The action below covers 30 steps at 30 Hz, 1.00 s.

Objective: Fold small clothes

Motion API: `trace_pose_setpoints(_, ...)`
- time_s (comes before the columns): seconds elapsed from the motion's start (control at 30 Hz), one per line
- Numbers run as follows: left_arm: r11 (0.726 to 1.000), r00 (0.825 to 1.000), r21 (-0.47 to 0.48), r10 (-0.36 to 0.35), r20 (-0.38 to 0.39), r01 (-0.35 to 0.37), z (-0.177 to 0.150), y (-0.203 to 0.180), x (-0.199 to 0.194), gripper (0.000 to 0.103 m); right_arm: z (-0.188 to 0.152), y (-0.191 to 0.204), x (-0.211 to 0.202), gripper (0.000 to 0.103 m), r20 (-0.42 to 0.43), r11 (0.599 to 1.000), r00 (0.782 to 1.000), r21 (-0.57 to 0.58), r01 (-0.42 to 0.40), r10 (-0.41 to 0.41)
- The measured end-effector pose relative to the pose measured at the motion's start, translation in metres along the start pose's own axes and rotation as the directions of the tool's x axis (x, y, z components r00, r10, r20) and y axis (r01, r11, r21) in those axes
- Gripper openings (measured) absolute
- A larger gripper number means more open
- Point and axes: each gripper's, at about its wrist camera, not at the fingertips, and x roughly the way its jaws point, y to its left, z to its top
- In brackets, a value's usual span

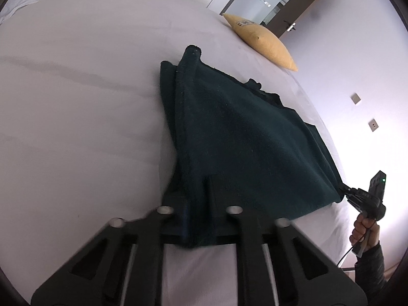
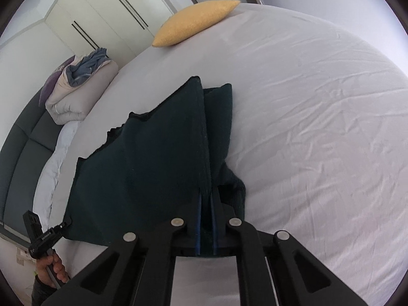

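A dark green garment [image 1: 242, 140] is stretched over the white bed [image 1: 76, 102] between my two grippers. My left gripper [image 1: 197, 186] is shut on one near corner of it; the fingertips are buried in cloth. My right gripper [image 2: 206, 199] is shut on the other near corner, cloth pinched between the blue-edged jaws. The garment [image 2: 153, 158] hangs raised at the near edge and its far end rests on the sheet. The right gripper also shows in the left wrist view [image 1: 344, 188], and the left gripper in the right wrist view [image 2: 67, 223].
A yellow pillow [image 1: 265, 43] lies at the far edge of the bed, also seen in the right wrist view [image 2: 196, 23]. A folded duvet with clothes [image 2: 79, 86] sits by the dark headboard [image 2: 23, 140]. White wardrobes [image 2: 107, 17] stand behind.
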Motion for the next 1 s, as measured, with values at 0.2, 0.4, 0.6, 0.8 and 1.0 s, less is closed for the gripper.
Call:
trace_pose_setpoints(0.2, 1.0, 1.0, -0.009, 0.005, -0.024, -0.006, -0.022, 0.007, 0.001, 0.004, -0.014, -0.009, 0.0, 0.007, -0.017, 1.0, 1.0, 0.03, -0.005, 0.006)
trace_pose_setpoints(0.4, 0.999, 1.0, -0.051, -0.017, -0.013, 0.017, -0.028, 0.017, -0.003, 0.004, -0.021, -0.028, 0.007, 0.006, -0.005, 0.995, 1.0, 0.1, -0.021, 0.021)
trace_pose_setpoints(0.6, 0.995, 0.999, -0.094, -0.032, 0.001, 0.032, -0.035, 0.024, -0.004, 0.004, -0.023, -0.031, 0.0, 0.006, 0.021, 0.994, 1.0, 0.108, -0.017, 0.015)
trace_pose_setpoints(0.8, 0.994, 0.999, -0.102, -0.04, -0.001, 0.04, -0.035, 0.027, -0.006, 0.004, -0.026, -0.034, 0.006, 0.006, 0.009, 0.995, 1.0, 0.102, -0.016, 0.015)
trace_pose_setpoints(1.0, 0.988, 0.998, -0.148, -0.055, -0.016, 0.052, -0.035, 0.035, -0.017, 0.006, -0.026, -0.042, -0.002, 0.011, 0.019, 0.986, 0.999, 0.156, -0.05, 0.048)
